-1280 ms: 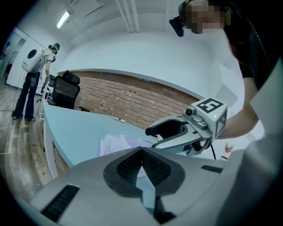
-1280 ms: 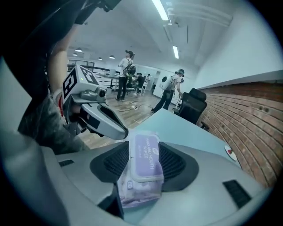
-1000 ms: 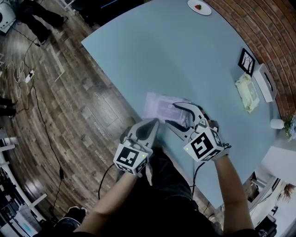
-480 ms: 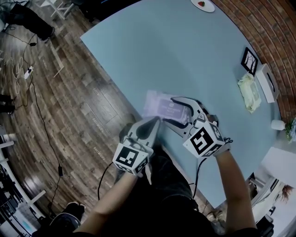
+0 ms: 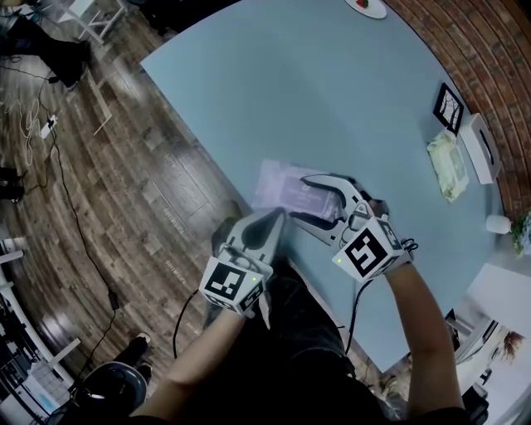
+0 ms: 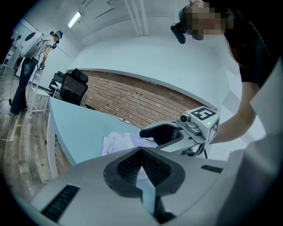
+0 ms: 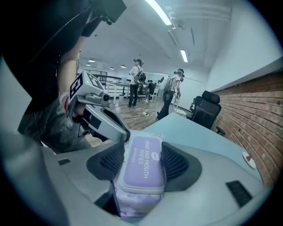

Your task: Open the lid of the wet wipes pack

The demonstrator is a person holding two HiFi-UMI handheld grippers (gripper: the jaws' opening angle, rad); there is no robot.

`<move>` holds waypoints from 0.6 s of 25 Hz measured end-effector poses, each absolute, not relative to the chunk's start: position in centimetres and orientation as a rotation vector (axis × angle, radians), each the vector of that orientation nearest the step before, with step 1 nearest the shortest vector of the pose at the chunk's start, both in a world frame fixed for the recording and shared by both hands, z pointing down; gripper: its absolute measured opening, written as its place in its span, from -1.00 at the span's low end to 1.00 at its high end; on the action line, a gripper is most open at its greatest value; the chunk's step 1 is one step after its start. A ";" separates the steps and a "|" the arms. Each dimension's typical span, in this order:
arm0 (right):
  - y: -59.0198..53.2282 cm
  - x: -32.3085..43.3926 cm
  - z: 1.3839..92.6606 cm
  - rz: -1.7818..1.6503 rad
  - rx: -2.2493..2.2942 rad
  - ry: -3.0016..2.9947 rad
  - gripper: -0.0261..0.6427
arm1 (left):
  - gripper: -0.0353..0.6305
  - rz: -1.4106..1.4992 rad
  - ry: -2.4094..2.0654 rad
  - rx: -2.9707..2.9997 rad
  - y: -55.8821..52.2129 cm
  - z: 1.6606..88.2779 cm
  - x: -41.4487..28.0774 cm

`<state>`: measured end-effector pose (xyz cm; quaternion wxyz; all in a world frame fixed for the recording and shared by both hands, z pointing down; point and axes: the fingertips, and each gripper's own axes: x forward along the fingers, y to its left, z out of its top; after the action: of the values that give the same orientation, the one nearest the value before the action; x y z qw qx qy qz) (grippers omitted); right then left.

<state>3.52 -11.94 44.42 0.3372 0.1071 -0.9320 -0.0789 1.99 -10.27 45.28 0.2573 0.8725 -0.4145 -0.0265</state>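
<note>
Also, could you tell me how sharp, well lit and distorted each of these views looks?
Head view: heavy fisheye bows the table edges, and the wet wipes pack looks washed out. Left gripper view: black vignetted corners, with the brick wall bent into an arc. Right gripper view: the lid print reads sharply; the ceiling lights glare.

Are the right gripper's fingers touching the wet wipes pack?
Cannot tell. Right gripper view: the wet wipes pack lies between the fingers, which just opened; no clear gap or contact.
</note>
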 end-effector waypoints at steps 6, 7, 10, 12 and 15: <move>-12.2 3.6 44.5 -0.116 0.249 -2.463 -0.14 | -0.86 -0.080 -1.137 2.359 -10.4 45.2 2.0; -12.2 3.6 44.4 -0.089 0.244 -2.469 -0.15 | -0.86 -0.080 -1.138 2.358 -10.5 45.2 2.0; -12.2 3.7 44.3 -0.001 0.222 -2.487 -0.19 | -0.86 -0.079 -1.140 2.360 -10.5 45.1 2.0; -12.1 3.7 44.2 0.052 0.193 -2.490 -0.25 | -0.86 -0.075 -1.143 2.365 -10.5 45.1 2.0; -12.1 3.6 44.1 0.124 0.153 -2.498 -0.30 | -0.86 -0.072 -1.143 2.374 -10.5 45.2 2.0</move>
<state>3.61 -12.13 44.08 0.3125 0.0582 -0.9470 0.0471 1.98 -10.53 45.16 0.2503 0.8719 -0.4200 -0.0263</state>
